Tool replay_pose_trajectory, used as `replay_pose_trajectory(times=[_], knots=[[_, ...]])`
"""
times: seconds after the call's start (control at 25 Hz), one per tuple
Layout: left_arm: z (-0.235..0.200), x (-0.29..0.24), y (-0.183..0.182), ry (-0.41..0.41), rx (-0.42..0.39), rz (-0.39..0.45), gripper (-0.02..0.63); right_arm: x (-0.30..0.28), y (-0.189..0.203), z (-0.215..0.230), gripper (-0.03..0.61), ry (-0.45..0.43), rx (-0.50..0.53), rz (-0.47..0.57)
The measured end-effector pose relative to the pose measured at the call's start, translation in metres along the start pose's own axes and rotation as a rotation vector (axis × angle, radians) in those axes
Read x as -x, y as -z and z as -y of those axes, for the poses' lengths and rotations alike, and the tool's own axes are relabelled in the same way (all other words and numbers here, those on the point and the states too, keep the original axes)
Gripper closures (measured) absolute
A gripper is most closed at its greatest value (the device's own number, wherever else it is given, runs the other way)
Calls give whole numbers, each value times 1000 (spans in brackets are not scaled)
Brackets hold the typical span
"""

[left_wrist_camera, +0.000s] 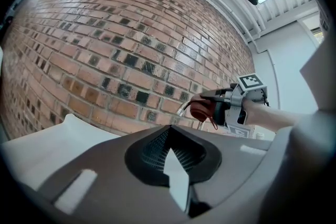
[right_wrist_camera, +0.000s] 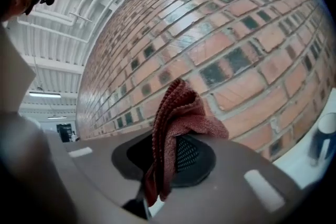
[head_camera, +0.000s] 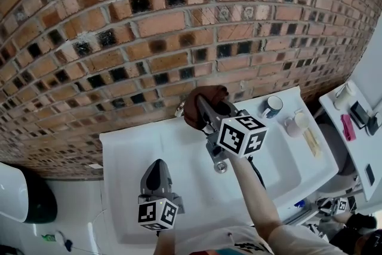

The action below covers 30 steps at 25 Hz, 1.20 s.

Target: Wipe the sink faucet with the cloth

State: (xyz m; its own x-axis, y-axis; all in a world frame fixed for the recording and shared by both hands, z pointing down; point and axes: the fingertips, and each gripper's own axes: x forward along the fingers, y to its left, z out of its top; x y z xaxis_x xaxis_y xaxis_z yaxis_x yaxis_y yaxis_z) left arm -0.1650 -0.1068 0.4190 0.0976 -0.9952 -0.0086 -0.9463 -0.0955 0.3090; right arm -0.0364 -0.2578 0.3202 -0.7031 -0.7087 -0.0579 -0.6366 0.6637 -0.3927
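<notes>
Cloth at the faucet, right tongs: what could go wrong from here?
1. The cloth is pinched in the right tongs by one fold, so rubbing the faucet might tug it loose.
2. A mug stands on the sink ledge just right of the faucet; a wide sweep could knock it.

The sink (head_camera: pixel 128 155) stands against the brick wall (head_camera: pixel 179 21), with the faucet (head_camera: pixel 179 108) at its back edge. The cloth (head_camera: pixel 200 103), held in the right gripper (head_camera: pixel 209 111), is at the faucet. The left gripper (head_camera: pixel 156 167) hangs over the basin, further forward and to the left. A cup (head_camera: pixel 272 107) sits on the sink's back right corner.
</notes>
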Motion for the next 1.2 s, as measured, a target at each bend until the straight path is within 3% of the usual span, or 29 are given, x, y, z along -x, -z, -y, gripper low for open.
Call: replay_pose_trajectory(times=[0.24,0.44,0.64,0.84,0.96,1.2], knots=[[-6,-2,4,-8,11,-5,609,26,-2,71,531,202,3,-20],[-3,-7,11,2,16,-22,609,35,58,113,531,326,28,-198],[-2,-13,16,9,22,-36,609,30,110,110,532,353,104,-351],[-4,-18,17,5,26,-39,609,28,147,93,532,301,89,-448],[-4,-16,16,-2,26,-45,609,30,167,88,532,297,27,-470],[-17,-14,14,-24,27,-33,609,28,173,86,532,292,29,-474]])
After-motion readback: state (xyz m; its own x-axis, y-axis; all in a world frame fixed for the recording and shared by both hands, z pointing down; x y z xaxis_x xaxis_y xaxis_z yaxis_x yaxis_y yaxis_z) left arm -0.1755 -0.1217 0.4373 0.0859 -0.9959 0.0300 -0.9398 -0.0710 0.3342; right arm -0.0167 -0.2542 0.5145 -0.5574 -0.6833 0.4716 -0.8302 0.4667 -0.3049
